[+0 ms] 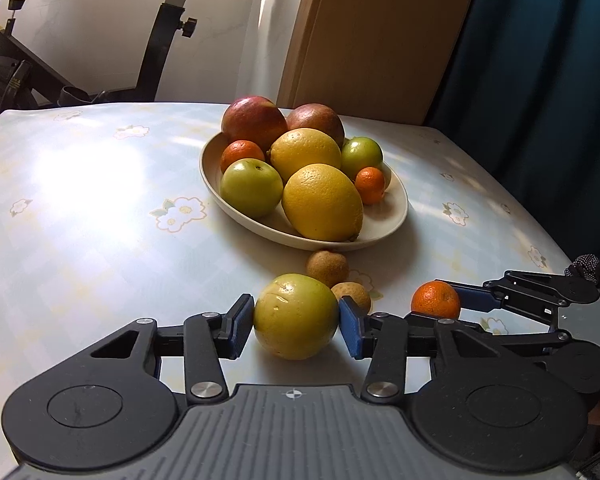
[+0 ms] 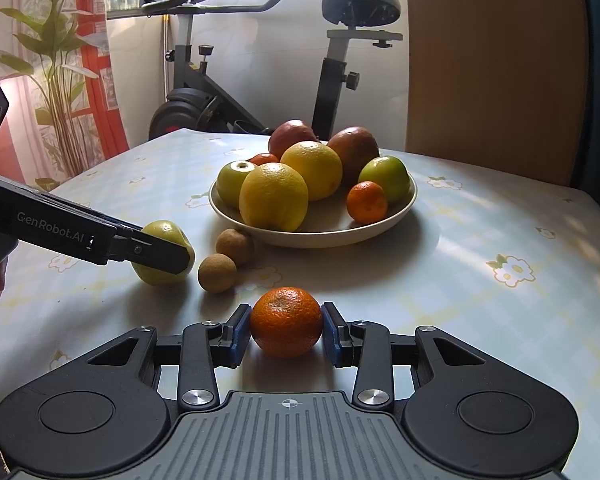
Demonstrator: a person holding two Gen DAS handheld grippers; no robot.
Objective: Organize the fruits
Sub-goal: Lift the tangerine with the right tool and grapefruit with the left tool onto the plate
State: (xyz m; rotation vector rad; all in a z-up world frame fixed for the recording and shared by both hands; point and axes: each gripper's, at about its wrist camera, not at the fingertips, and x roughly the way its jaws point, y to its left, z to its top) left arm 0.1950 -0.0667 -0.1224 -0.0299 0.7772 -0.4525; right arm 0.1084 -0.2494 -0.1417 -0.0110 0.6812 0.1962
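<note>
The green fruit (image 1: 296,316), on the table (image 1: 100,208) before the bowl (image 1: 396,216), looks heavy, firm and smooth; the left gripper (image 1: 297,325) clamps its widest middle. The lighter, softer mandarin (image 2: 286,322) sits pinched in the right gripper (image 2: 286,330). Only the right view shows the left finger across the fruit's side.

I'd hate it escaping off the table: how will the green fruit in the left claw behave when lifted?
The green fruit looks round and smooth, so it may slip or roll if released. The left claw pads grip its widest part, probably securely. It looks firm, likely fairly heavy.
</note>
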